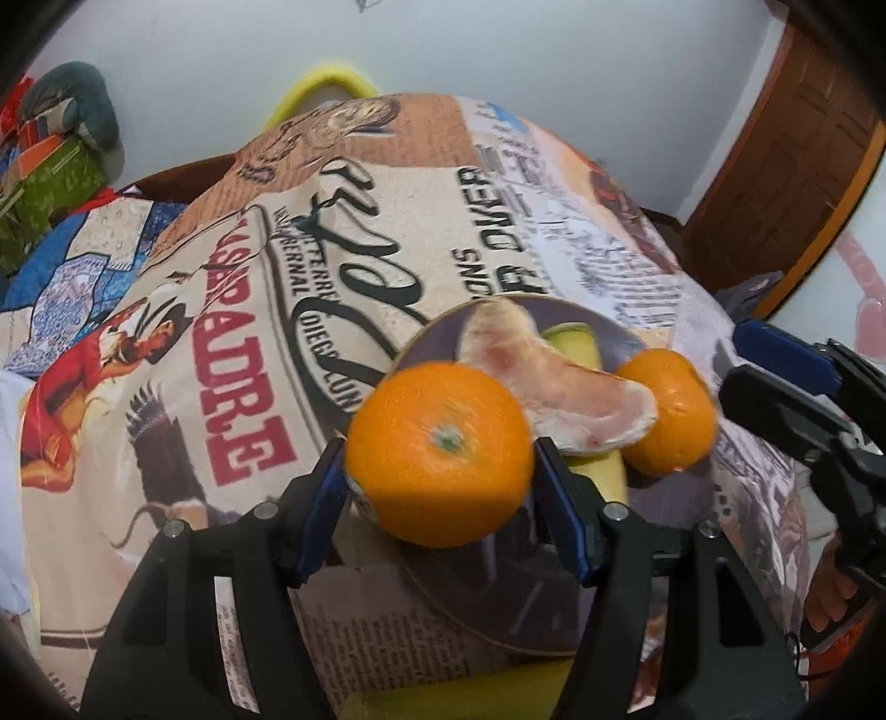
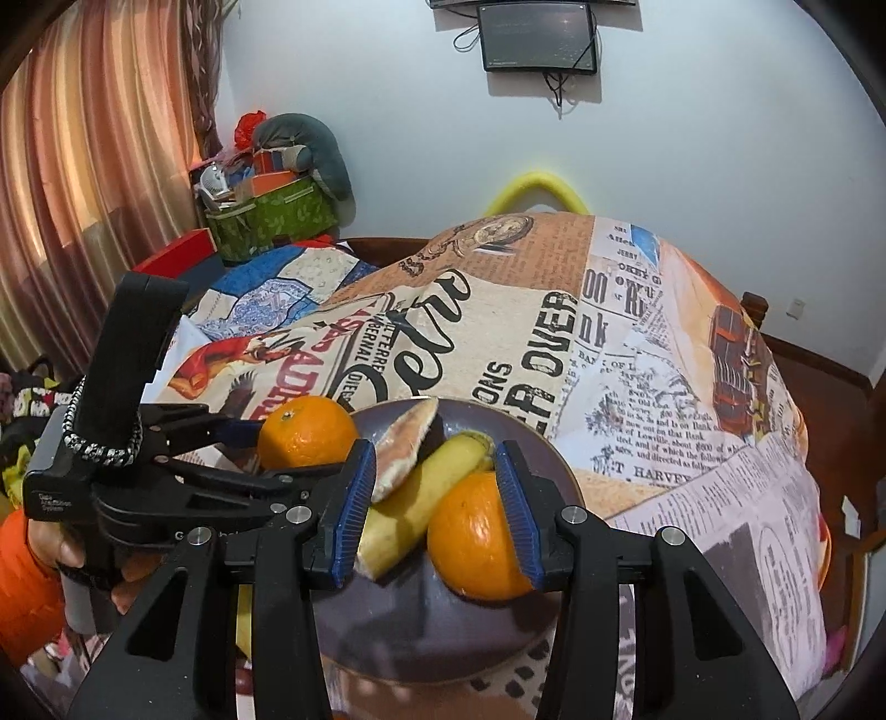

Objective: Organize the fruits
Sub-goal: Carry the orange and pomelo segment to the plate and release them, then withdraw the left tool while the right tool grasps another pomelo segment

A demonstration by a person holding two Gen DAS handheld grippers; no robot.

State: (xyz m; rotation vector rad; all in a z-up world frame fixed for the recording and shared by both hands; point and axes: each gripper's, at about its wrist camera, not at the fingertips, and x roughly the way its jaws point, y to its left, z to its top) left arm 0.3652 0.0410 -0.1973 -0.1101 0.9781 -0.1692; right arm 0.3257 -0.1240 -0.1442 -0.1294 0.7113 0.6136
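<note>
- Left gripper (image 1: 440,462), black with blue ribbed pads, is clamped on a large round orange (image 1: 440,451); both pads press its sides, and it hangs at the near-left edge of the plate.
- Right gripper (image 2: 437,512) stands open, its jaws spread wide over the plate; its right pad (image 2: 518,512) lies against or just in front of the smaller round orange (image 2: 476,540), its left pad (image 2: 351,512) is just beside the pomelo piece, and whether either truly touches I cannot tell.
- Under both grippers sits a round dark purple-grey plate (image 2: 421,626) on the worktop.
- On the plate lie a peeled pale yellow banana piece (image 2: 421,495), the smaller orange beside it, and a pale pink pomelo wedge with white pith (image 1: 559,387) resting across the banana.
- In the right wrist view, the large orange (image 2: 307,435) shows at the plate's left rim, held by the left gripper (image 2: 260,443), with a hand (image 2: 61,548) around that gripper's handle.
- Beneath the plate spreads a beige cloth printed with newspaper text and vintage pictures (image 2: 554,343), covering the worktop.
- Farther left stands a green patterned box of clutter (image 2: 271,219).
- Beyond it hang orange striped curtains (image 2: 94,183), and a dark screen (image 2: 537,36) is mounted on the pale wall.
</note>
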